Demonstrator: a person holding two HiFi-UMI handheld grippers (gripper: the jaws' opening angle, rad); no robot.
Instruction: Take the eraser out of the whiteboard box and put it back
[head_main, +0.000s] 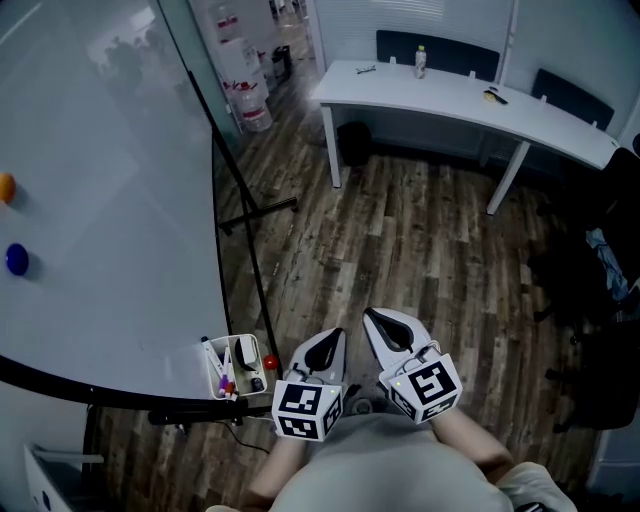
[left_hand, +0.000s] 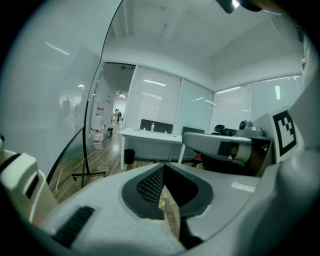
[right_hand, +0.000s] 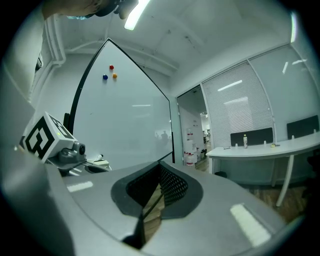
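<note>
At the whiteboard (head_main: 100, 200), the box (head_main: 241, 339) holds eraser (head_main: 246, 353) and markers (head_main: 215, 364); left gripper (head_main: 334, 336), right gripper (head_main: 373, 316): fingers closed, empty.

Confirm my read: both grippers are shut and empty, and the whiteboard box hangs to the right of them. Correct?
Not quite. The whiteboard box hangs to the left of the grippers, at the lower edge of the whiteboard, as the head view shows. The left gripper and right gripper are indeed shut and empty.
</note>
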